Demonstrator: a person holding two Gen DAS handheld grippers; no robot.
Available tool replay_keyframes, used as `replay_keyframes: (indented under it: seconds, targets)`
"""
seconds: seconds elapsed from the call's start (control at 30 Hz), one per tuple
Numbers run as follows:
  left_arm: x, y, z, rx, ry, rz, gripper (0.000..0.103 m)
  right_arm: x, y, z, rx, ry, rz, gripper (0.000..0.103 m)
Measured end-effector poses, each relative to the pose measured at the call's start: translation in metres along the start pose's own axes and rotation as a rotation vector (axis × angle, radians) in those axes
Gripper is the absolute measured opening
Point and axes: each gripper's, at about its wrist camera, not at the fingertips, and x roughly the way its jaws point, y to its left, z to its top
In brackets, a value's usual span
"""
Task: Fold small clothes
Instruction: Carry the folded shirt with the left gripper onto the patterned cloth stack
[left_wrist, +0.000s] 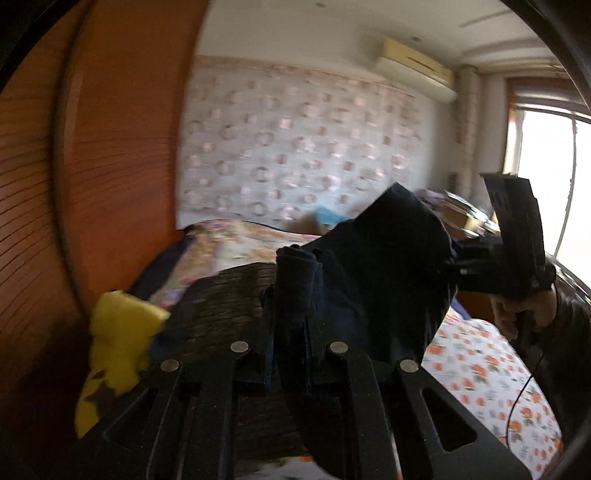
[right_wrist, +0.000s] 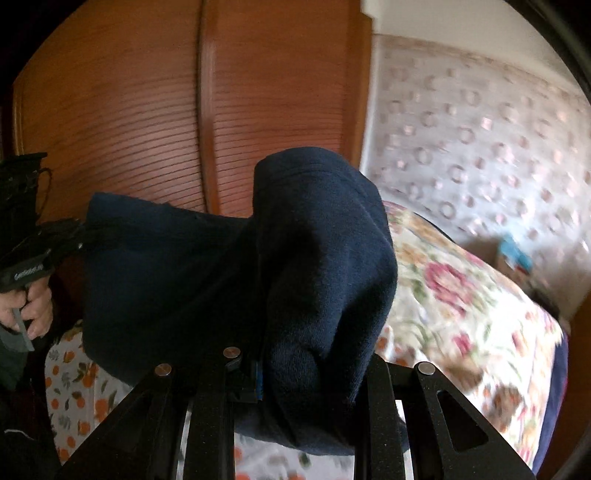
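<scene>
Between our left gripper (left_wrist: 291, 295) and our right gripper (right_wrist: 295, 369) hangs one dark navy knitted garment (right_wrist: 207, 280), lifted clear of the orange-flowered bedsheet (left_wrist: 480, 362). Both pairs of jaws are clamped on bunched cloth at opposite ends, so its long axis runs hand to hand, sagging between. We judge neither hand the nearer: the next move, laying it flat, needs both lowered together. Beyond lie a dark woven mat (left_wrist: 229, 295), a yellow cloth (left_wrist: 118, 332), then a rose-patterned quilt (right_wrist: 461, 295).
</scene>
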Motion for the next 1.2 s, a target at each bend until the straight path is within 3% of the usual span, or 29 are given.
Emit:
replay_keyframes:
  seconds: [0.2,0.33,0.47,0.5,0.6,0.73,0.87,0.97,1.07,1.2]
  targets:
    - [0.007,0.047,-0.042,-0.127,0.032,0.086,0.012,0.067,0.022,0.050,-0.167,0.047,0.048,0.023]
    - [0.023,0.058,-0.057,-0.162,0.071,0.114,0.012,0.099,0.009,0.063,-0.238,0.067,0.072,0.023]
    - [0.035,0.061,-0.065,-0.165,0.101,0.138,0.013,0.107,-0.015,0.057,-0.201,0.092,0.082,0.031]
    - [0.033,0.062,-0.067,-0.165,0.105,0.139,0.013,0.107,-0.019,0.054,-0.180,0.090,0.059,0.039]
    - [0.032,0.069,-0.074,-0.168,0.113,0.135,0.013,0.103,-0.028,0.050,-0.118,0.020,-0.071,0.044]
    - [0.027,0.076,-0.074,-0.176,0.119,0.135,0.014,0.091,-0.041,0.038,-0.053,-0.030,-0.126,0.049]
    - [0.023,0.071,-0.072,-0.166,0.123,0.142,0.014,0.094,-0.034,0.024,-0.010,-0.024,-0.021,0.049]
    - [0.019,0.065,-0.069,-0.153,0.132,0.149,0.015,0.109,-0.040,0.017,0.013,-0.017,0.000,0.049]
    - [0.012,0.061,-0.066,-0.123,0.124,0.164,0.028,0.139,-0.057,0.013,0.037,0.042,0.016,0.049]
    - [-0.002,0.054,-0.061,-0.076,0.092,0.156,0.067,0.169,-0.069,0.008,0.105,0.071,0.029,0.049]
